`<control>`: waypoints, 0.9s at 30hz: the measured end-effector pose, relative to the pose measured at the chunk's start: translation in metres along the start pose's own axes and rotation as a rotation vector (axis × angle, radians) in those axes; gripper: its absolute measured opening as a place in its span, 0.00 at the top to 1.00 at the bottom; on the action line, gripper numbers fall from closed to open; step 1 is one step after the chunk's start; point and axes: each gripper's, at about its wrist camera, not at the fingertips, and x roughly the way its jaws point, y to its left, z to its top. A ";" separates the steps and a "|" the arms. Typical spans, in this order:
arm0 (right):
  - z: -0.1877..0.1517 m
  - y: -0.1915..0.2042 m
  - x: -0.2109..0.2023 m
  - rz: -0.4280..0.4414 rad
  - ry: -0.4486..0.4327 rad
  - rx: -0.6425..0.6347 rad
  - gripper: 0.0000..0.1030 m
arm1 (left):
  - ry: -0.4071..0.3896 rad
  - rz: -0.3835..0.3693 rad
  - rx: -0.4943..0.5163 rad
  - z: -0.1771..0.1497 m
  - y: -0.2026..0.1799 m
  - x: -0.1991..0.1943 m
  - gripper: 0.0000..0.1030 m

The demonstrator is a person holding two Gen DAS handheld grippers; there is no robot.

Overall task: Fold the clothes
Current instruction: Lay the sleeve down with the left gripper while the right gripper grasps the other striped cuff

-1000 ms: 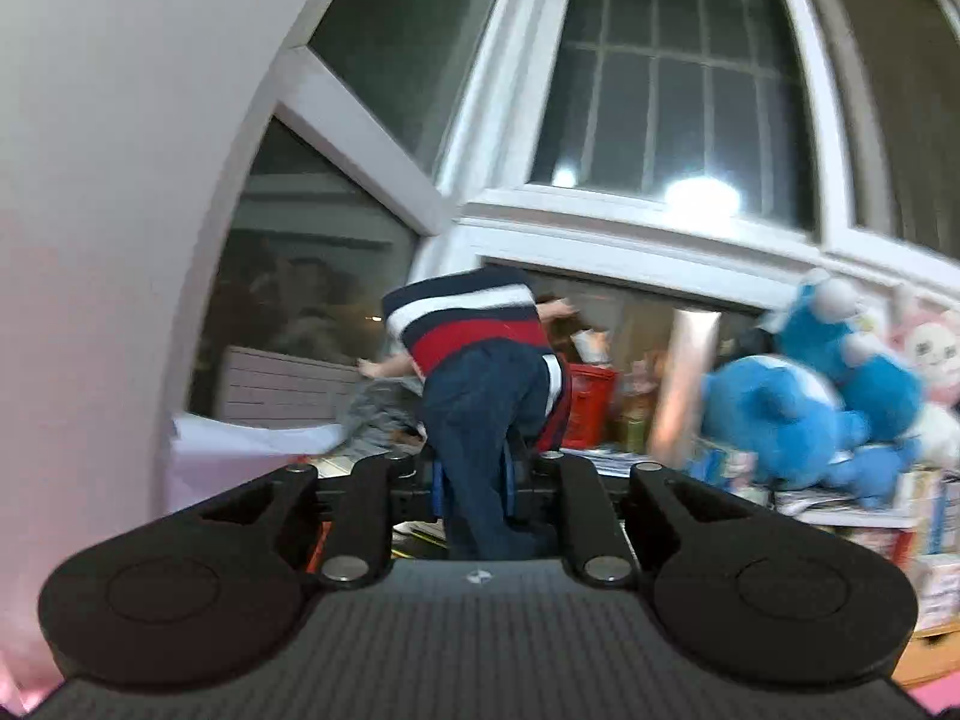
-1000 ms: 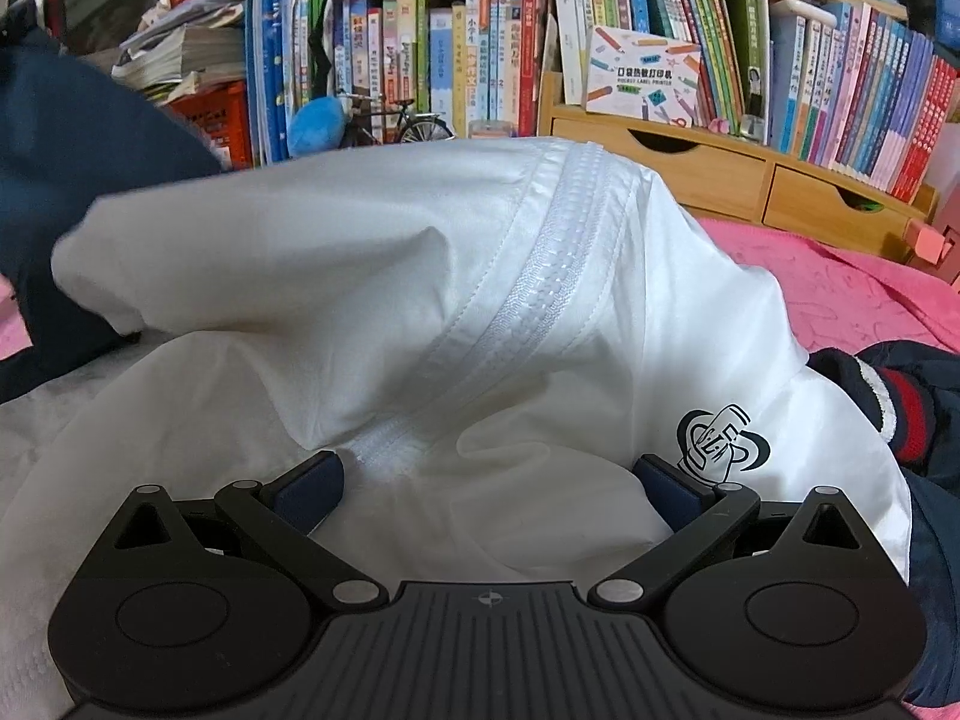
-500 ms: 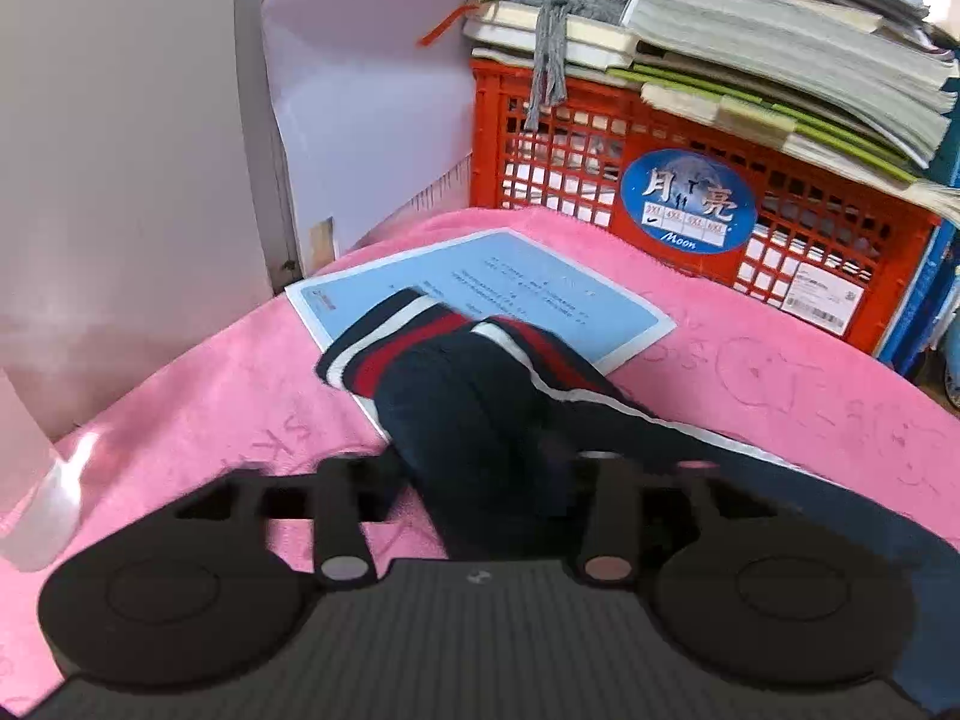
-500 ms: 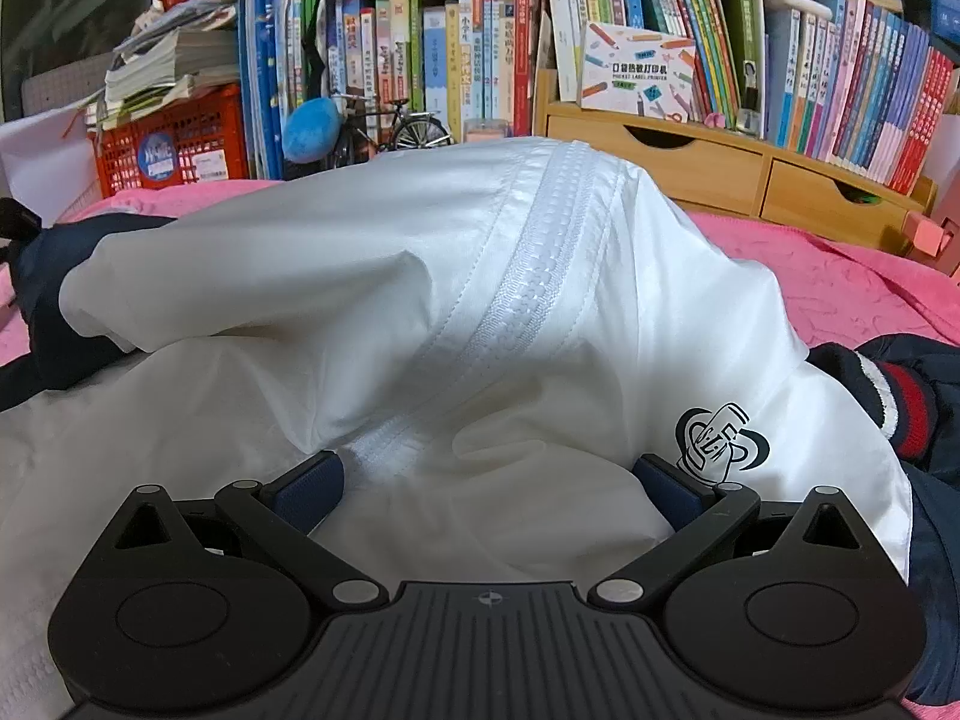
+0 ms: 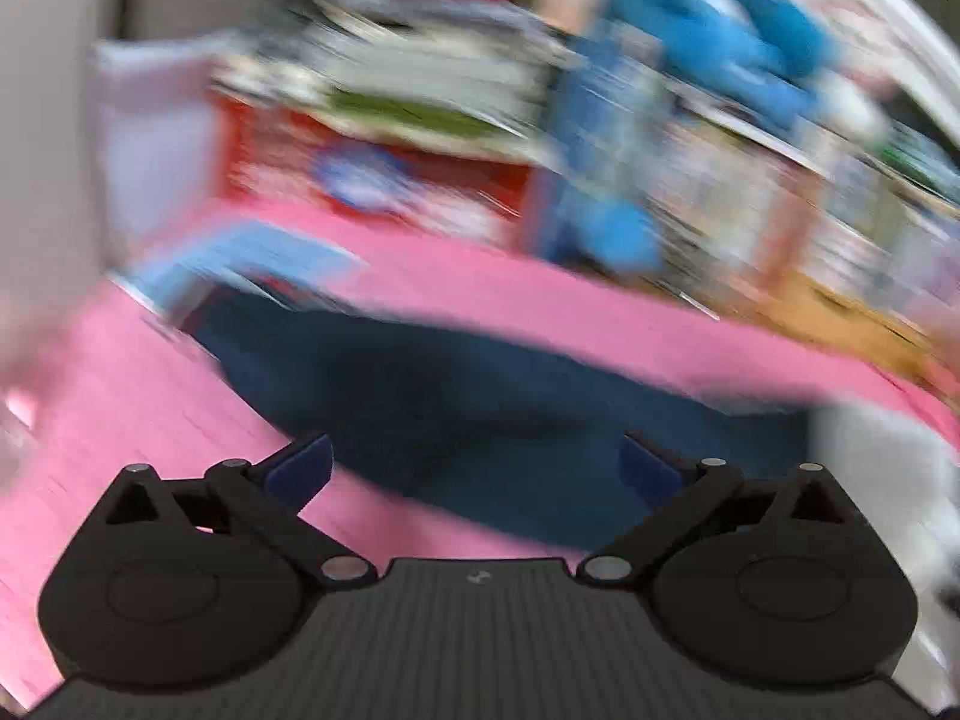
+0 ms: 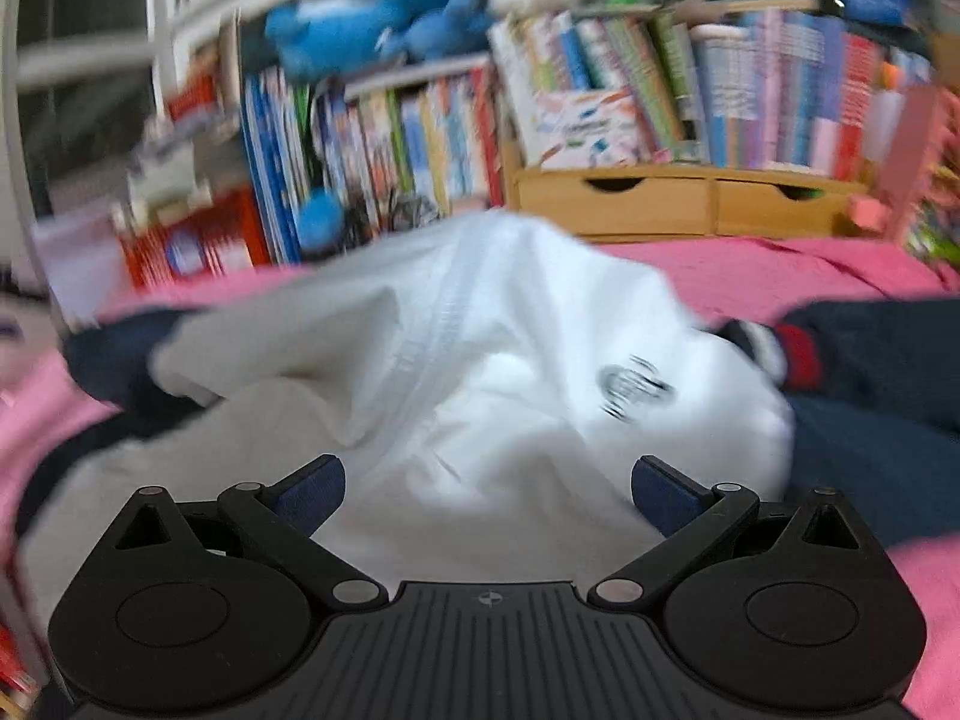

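My left tongs point(image 5: 474, 468) are opening, the two blue pads stand far from each other, and nothing is pressed between them. In front of them the navy sleeve point(image 5: 480, 396) of the garment lies flat on the pink cover point(image 5: 150, 420); it passes between the open pads, but they do not grip it. This view is very blurred, so I can tell only colours behind it: a light blue sheet point(image 5: 252, 252) near the far end of the sleeve, a red basket point(image 5: 372, 180) with stacked papers on top, and a blue plush toy point(image 5: 708, 60) above. My right tongs point(image 6: 487, 489) are also apart, with the pads wide to both sides and holding nothing. Before them the white lining point(image 6: 480, 360) of the jacket rises in a heap on the pink cover point(image 6: 780, 276), with a white zip band point(image 6: 444, 306) that runs up the middle and a small dark logo point(image 6: 630, 387) on the right side. To the right of the heap I see a navy part of the garment with a red and white striped cuff point(image 6: 786, 354), and another navy piece point(image 6: 108, 354) comes out from under the white cloth on the left. Behind stand rows of books point(image 6: 600, 90), a wooden box with two drawers point(image 6: 690, 201), and blue plush toys point(image 6: 372, 18) on top of the shelf.
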 end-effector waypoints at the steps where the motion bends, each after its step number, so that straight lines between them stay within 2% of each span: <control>1: -0.005 -0.007 -0.015 -0.006 -0.012 0.027 0.00 | 0.041 -0.056 0.012 -0.013 -0.008 -0.003 0.00; 5: -0.026 -0.036 -0.057 -0.068 -0.022 0.117 0.00 | 0.185 -0.205 0.023 -0.052 -0.032 0.011 0.00; 8: -0.038 -0.048 -0.067 -0.081 -0.007 0.175 0.00 | 0.277 -0.254 0.010 -0.068 -0.044 0.042 0.00; 10: -0.045 -0.052 -0.066 -0.052 0.012 0.223 0.00 | 0.243 -0.299 0.046 -0.072 -0.057 0.047 0.02; 11: -0.047 -0.052 -0.063 -0.032 0.020 0.243 0.00 | 0.227 -0.342 0.066 -0.074 -0.063 0.049 0.23; 12: -0.048 -0.052 -0.060 -0.016 0.029 0.259 0.00 | 0.247 -0.416 0.069 -0.075 -0.068 0.053 0.45; 13: -0.050 -0.051 -0.056 0.000 0.037 0.275 0.00 | 0.258 -0.434 0.086 -0.078 -0.073 0.053 0.70; 15: -0.050 -0.046 -0.052 -0.006 0.031 0.270 0.00 | 0.281 -0.468 0.119 -0.083 -0.084 0.054 0.73; 16: -0.049 -0.043 -0.050 -0.015 0.032 0.259 0.00 | 0.291 -0.489 0.134 -0.086 -0.087 0.052 0.81; 21: -0.043 -0.042 -0.050 -0.033 0.040 0.209 0.00 | 0.334 -0.602 0.220 -0.099 -0.082 0.016 0.82; 23: -0.035 -0.048 -0.057 -0.049 0.020 0.178 0.00 | 0.359 -0.622 0.268 -0.107 -0.078 0.001 0.75; 24: -0.029 -0.053 -0.062 -0.061 0.002 0.156 0.00 | 0.365 -0.595 0.282 -0.108 -0.075 -0.003 0.72; 26: -0.011 -0.061 -0.071 -0.104 -0.039 0.096 0.00 | 0.370 -0.543 0.305 -0.108 -0.069 -0.013 0.58; 27: -0.001 -0.063 -0.073 -0.138 -0.058 0.057 0.00 | 0.343 -0.517 0.302 -0.102 -0.066 -0.018 0.53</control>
